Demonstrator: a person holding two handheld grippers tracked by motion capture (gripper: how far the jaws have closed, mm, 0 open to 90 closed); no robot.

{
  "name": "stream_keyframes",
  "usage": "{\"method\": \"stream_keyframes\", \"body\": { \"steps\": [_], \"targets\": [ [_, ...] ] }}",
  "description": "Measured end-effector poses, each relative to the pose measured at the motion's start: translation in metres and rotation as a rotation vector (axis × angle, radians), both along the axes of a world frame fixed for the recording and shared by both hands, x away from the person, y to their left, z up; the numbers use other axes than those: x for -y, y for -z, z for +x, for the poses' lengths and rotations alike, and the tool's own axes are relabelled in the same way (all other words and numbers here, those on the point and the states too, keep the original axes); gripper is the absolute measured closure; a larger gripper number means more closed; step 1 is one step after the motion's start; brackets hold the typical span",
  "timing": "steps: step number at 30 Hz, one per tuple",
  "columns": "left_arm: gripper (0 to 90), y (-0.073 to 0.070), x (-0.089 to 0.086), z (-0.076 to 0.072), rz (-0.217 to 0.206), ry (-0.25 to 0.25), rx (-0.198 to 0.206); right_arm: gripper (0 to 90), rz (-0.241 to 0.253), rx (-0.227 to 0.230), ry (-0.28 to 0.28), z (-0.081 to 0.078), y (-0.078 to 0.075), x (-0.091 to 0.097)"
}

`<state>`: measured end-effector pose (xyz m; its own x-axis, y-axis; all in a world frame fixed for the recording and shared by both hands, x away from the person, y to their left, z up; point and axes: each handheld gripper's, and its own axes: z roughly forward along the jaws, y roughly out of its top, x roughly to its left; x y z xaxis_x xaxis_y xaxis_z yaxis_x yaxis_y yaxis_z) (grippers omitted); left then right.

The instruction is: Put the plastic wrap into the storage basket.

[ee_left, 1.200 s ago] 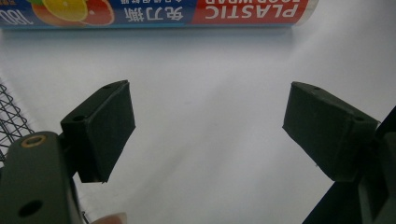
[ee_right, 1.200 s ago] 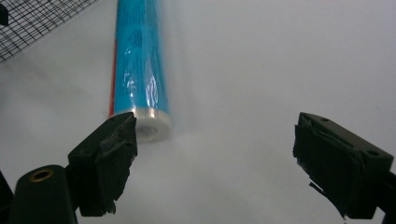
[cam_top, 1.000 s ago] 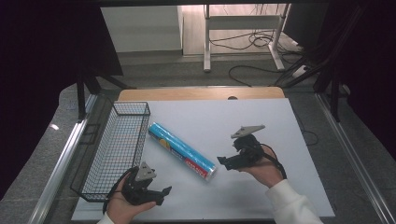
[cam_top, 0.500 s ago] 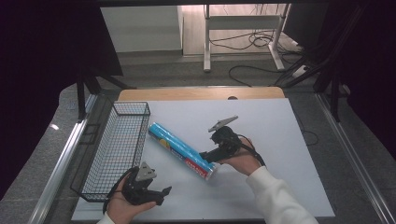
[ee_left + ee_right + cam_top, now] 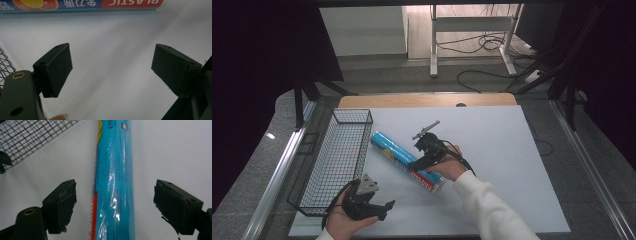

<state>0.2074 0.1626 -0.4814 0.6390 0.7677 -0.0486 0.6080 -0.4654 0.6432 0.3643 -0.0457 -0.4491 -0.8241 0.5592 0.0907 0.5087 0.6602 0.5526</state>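
Blue plastic-wrap roll (image 5: 407, 161): lies diagonally mid-counter (image 5: 512, 150), just beside wire basket (image 5: 334, 160). Right claw (image 5: 115, 205): jaws just been closing, astride roll, pads not touching it. Left claw (image 5: 111, 70): parted, empty, near basket corner. Nothing blocks the roll.

Lab recording bay, dark-curtained.
Behind the white table (image 5: 512, 150): loose floor cables (image 5: 492, 45), a metal stand (image 5: 472, 25), black drapes (image 5: 262, 75) on both sides.
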Motion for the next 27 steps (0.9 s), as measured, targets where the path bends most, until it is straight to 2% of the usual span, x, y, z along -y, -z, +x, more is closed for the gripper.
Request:
{"method": "stream_keyframes", "body": {
  "steps": [5,11,18,22,23,27],
  "targets": [
    [17.0,0.0,0.0,0.0,0.0,0.003,0.0,18.9,-0.023,-0.023,-0.005,0.006,0.008,-0.013],
    [17.0,0.001,0.001,0.0,0.007,0.012,0.0,18.4,-0.081,-0.038,-0.006,0.016,0.021,-0.032],
    [17.0,0.002,0.0,0.0,0.006,0.013,-0.001,18.5,-0.125,-0.045,-0.005,0.022,0.036,-0.041],
    [17.0,0.002,0.0,0.0,0.009,0.016,-0.002,18.5,-0.167,-0.061,-0.021,0.024,0.046,-0.05],
    [17.0,0.002,0.0,0.0,0.009,0.016,-0.001,18.9,-0.192,-0.067,-0.03,0.024,0.05,-0.054],
    [17.0,0.002,0.0,-0.001,0.008,0.017,0.0,21.2,-0.233,-0.064,-0.034,0.023,0.056,-0.06]
  ]
}}
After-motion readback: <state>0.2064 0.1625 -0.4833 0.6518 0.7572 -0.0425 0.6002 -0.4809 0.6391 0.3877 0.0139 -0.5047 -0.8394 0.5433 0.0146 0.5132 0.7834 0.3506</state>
